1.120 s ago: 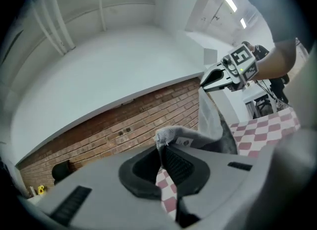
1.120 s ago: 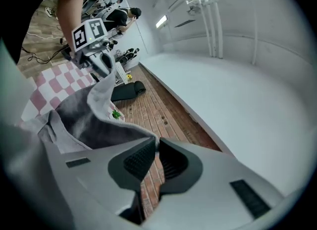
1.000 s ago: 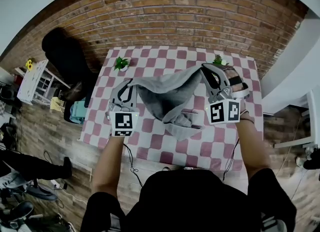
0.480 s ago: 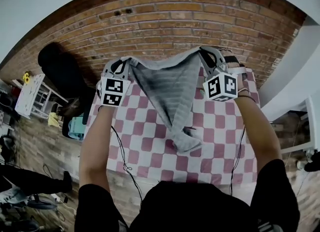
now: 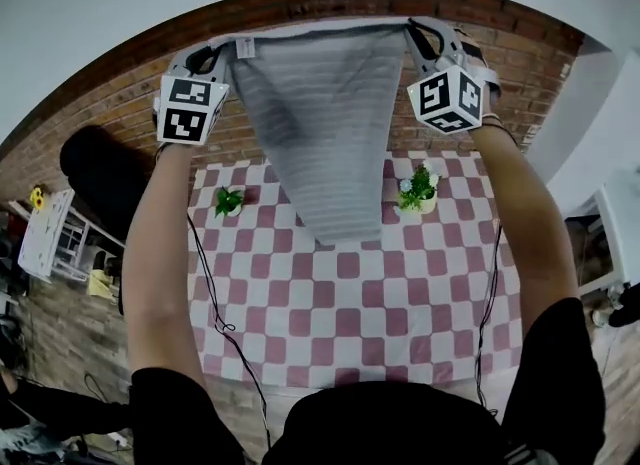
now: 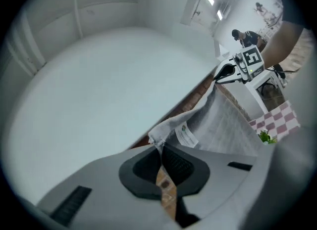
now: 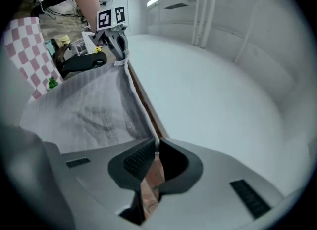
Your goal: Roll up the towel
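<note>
The towel (image 5: 325, 133) hangs in the air, held by its two upper corners. The left tongs (image 5: 236, 47) are pressed together on the corner that bears a small label, and the right tongs (image 5: 412, 27) pinch the other. The top edge runs taut and about level from one to the other.

From that edge the cloth falls away below both tongs and narrows to a blunt tip, which shows between the two plants (image 5: 228, 200) at the far side of the desk (image 5: 350, 323) and seems not to touch it.

Neither hand is nearer, as each has its corner. The next move probably turns on the drop to the desk, since the towel must lie flat there before rolling.
</note>
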{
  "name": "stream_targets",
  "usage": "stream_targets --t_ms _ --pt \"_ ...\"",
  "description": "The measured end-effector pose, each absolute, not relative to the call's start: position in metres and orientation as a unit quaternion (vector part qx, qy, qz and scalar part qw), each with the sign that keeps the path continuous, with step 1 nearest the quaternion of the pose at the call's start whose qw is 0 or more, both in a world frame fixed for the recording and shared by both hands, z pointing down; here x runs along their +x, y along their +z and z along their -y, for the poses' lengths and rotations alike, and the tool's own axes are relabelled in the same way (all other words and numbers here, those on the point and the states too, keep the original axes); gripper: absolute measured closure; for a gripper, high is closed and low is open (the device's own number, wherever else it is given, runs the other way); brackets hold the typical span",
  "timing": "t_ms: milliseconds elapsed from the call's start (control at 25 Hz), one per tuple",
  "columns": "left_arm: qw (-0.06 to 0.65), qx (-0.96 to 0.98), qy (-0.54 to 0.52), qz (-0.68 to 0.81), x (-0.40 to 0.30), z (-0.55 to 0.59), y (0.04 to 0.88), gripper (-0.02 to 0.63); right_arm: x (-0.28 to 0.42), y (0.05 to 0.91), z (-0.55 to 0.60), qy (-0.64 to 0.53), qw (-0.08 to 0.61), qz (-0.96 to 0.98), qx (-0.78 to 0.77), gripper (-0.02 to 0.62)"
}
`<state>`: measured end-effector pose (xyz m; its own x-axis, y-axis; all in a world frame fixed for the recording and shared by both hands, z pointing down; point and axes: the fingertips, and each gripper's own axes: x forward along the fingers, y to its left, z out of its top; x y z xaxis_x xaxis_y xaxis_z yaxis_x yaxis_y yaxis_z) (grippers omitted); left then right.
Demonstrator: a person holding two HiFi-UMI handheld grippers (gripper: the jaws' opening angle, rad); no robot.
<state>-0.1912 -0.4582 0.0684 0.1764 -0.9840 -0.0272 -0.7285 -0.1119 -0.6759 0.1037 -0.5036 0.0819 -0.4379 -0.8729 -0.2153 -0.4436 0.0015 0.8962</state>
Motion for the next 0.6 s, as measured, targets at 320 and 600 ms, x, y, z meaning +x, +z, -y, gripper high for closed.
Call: stream_targets --t_ms 320,600 --pt "0.4 -0.715 -0.141 -0.556 -0.181 0.353 0.005 0.601 0.1 0.025 0.394 -0.526 0.126 0.685 0.488 0.566" --pt "0.327 -0.787 -0.173 -0.493 -0.193 0.274 0.172 0.601 0.088 0.175 0.302 -0.443 0.23 0.747 0.439 0.566"
